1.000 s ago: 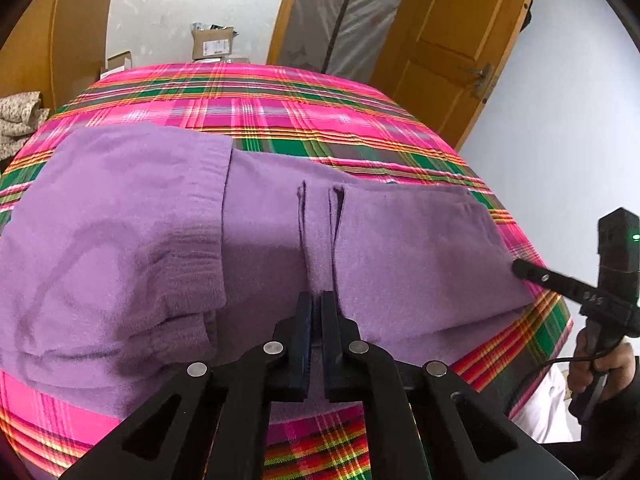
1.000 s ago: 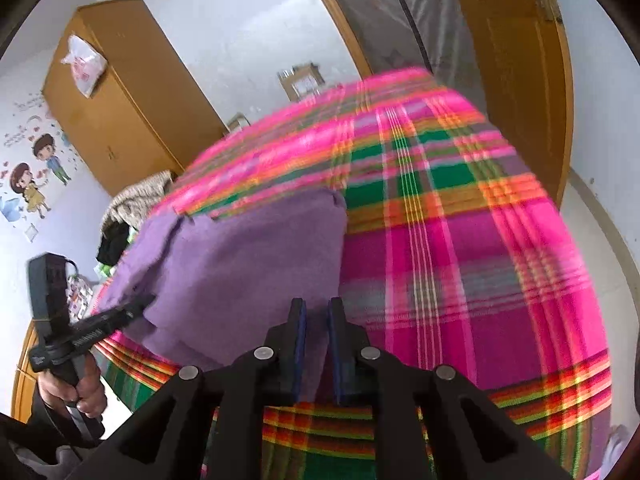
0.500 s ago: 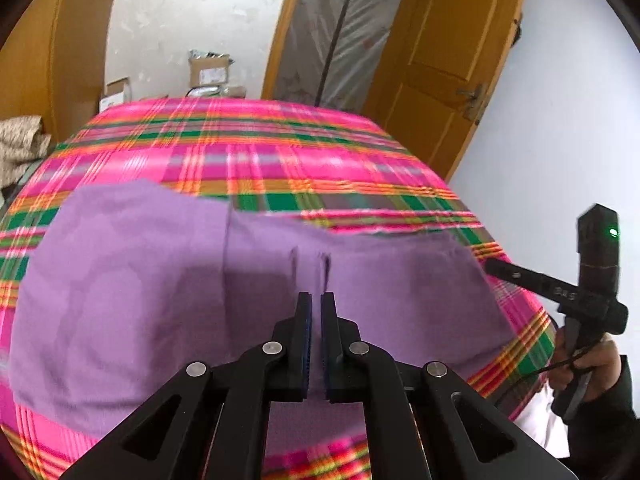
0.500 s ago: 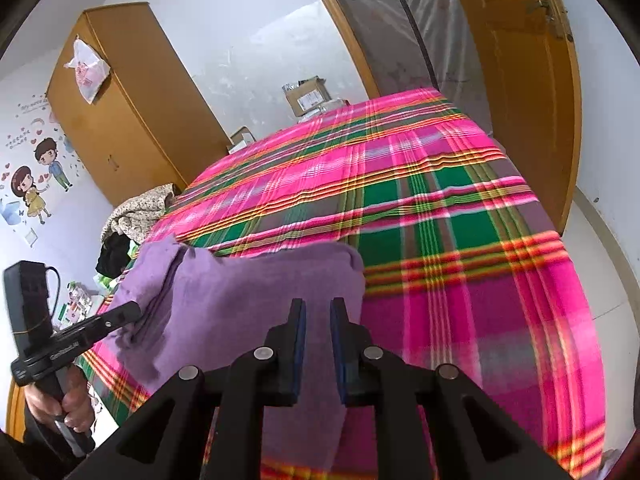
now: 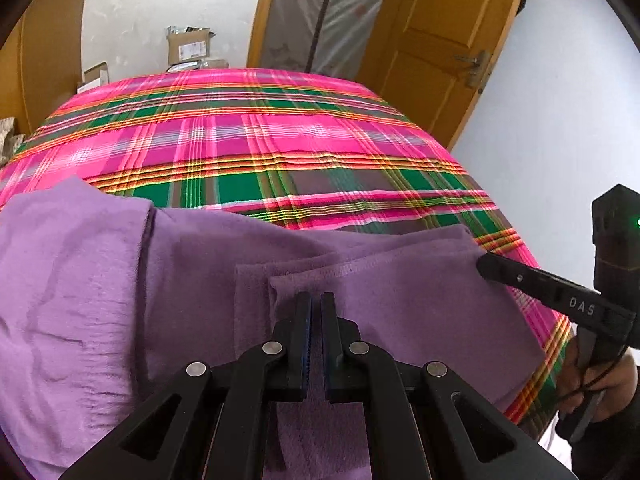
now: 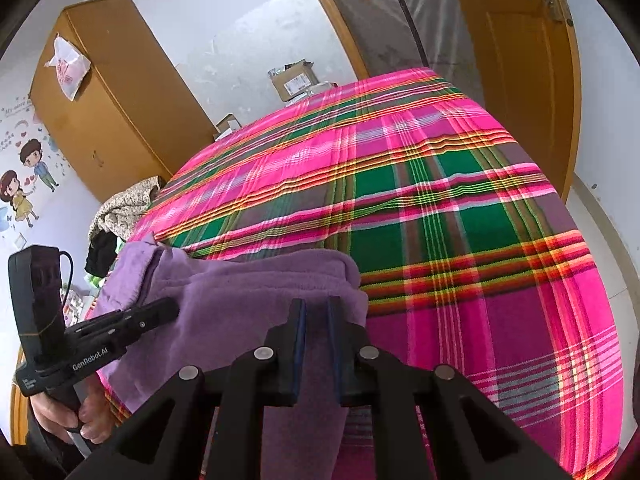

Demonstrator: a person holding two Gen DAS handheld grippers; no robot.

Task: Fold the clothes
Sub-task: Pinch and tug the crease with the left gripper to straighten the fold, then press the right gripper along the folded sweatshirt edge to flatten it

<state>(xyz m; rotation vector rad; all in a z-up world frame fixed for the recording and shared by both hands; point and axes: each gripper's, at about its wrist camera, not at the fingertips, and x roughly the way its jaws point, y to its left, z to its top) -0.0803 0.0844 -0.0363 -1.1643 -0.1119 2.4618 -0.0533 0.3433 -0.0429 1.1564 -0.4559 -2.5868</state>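
- Purple fleece garment (image 5: 400, 304) lies along the near edge of the bed, on the pink-and-green plaid bedspread (image 5: 280, 152), partly folded, with a ribbed band on its left part.
- Left gripper (image 5: 316, 300) has its jaws drawn nearly together on a hemmed edge of the fabric, which runs between the pads; this looks like a pinch meant to carry that edge over for the fold.
- Right gripper (image 6: 316, 308) has just been closing, its jaws narrow with purple cloth between the pads at the garment's right end, so the two ends can travel together.
- Both grippers point down at a slant, which likely keeps the cloth taut.
- Well behind stand a wooden wardrobe (image 6: 104, 104) and a door (image 5: 436, 48).
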